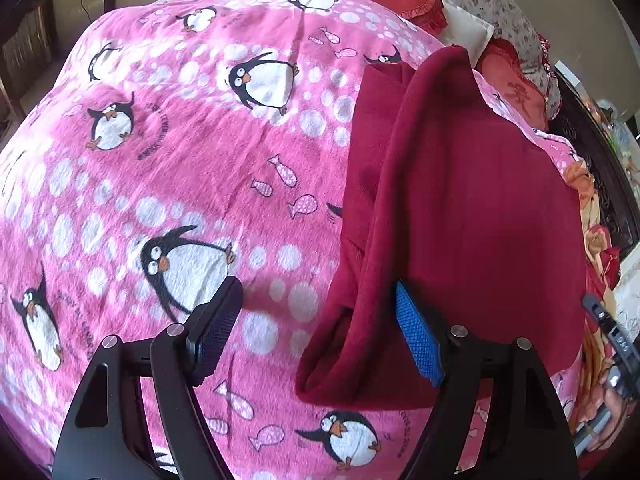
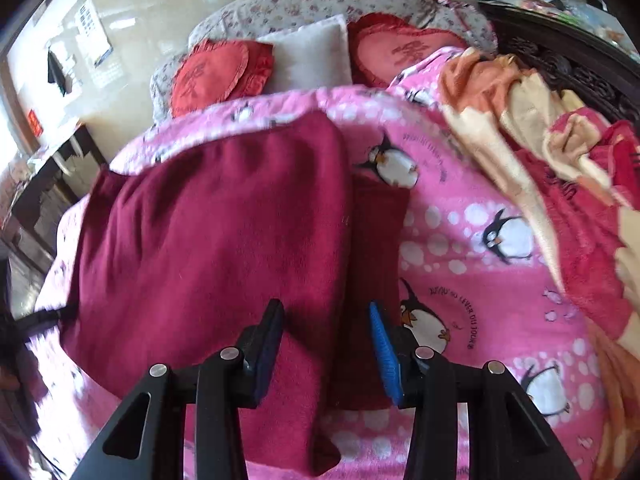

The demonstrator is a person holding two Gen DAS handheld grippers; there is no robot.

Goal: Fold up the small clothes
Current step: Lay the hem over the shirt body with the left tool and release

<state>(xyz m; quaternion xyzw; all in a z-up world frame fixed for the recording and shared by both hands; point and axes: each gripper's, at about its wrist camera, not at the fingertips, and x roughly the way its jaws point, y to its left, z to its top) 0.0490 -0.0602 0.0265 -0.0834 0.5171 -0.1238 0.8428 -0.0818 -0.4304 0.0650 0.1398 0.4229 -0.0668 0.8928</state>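
We're over the bed (image 1: 180,184), pink penguin blanket (image 2: 492,280) spread across it, and the dark red garment (image 1: 472,208) lies on top, partly folded, with one layer doubled over another.

From the left wrist view, our left gripper (image 1: 316,334) has its fingers spread wide. The blue-padded finger (image 1: 418,336) sits right against the near edge of the garment at about 4 o'clock in that view; the dark finger (image 1: 216,332) is over bare blanket beside a penguin at 7 o'clock. Nothing is pinched between them. The garment fills the right half of this view, running from 1 o'clock down to 5 o'clock.

Over to the right wrist view: the garment (image 2: 224,232) covers the centre and the left, a narrower strip of it showing under the upper layer toward 6 o'clock. Our right gripper (image 2: 326,352) is open too, fingers apart, straddling the near edge of the cloth; whether the fingers (image 2: 386,350) touch the fabric we cannot tell.

Up at 12 o'clock, red heart pillows (image 2: 212,76) and a white pillow (image 2: 312,56); at 2 o'clock, a crumpled orange and cream blanket (image 2: 520,120).
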